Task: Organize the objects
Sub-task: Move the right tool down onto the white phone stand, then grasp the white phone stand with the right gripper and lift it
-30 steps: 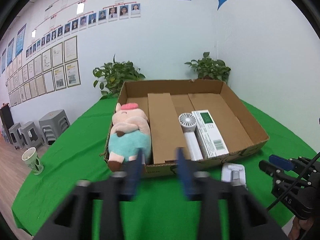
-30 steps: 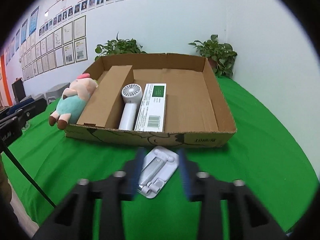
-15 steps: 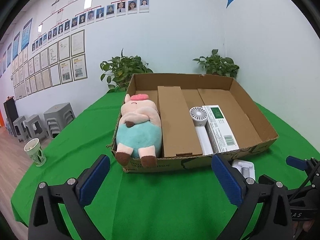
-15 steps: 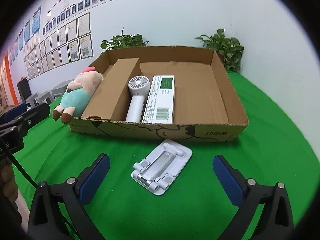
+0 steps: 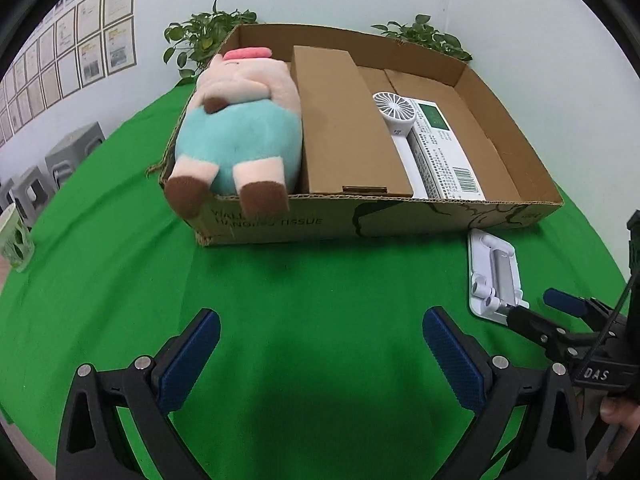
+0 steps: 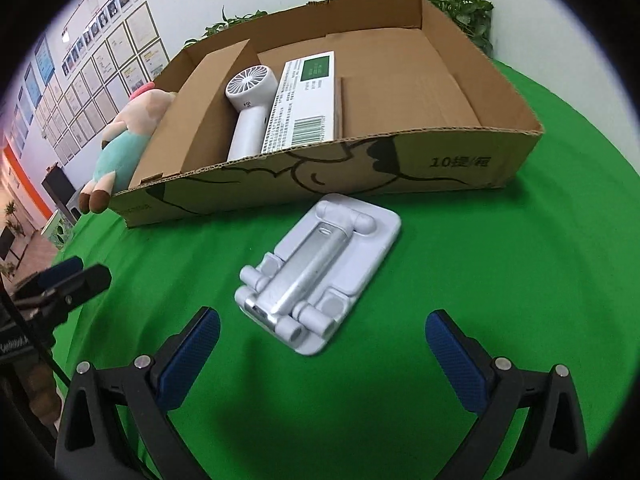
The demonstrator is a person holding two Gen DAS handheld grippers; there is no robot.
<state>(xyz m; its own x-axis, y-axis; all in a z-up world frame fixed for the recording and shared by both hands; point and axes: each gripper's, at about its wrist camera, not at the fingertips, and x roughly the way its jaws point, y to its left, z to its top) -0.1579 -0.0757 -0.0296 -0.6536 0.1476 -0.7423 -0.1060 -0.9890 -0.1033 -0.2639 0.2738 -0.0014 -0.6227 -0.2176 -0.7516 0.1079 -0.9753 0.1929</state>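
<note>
Jaws wide, paper cup (image 5: pixel 15 236) left-view only

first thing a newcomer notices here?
Likely the pink-and-teal plush pig, lying at the left end of the cardboard box with its feet over the front rim. Next, the white folded phone stand on the green cloth before the box, just ahead of the open right gripper.

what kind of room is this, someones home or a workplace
Most likely a workplace, perhaps an office or lab set up for recording. Rows of framed certificates and staff photos line the wall, grey plastic stools stand stacked beside it, and the table wears a green cloth.
</note>
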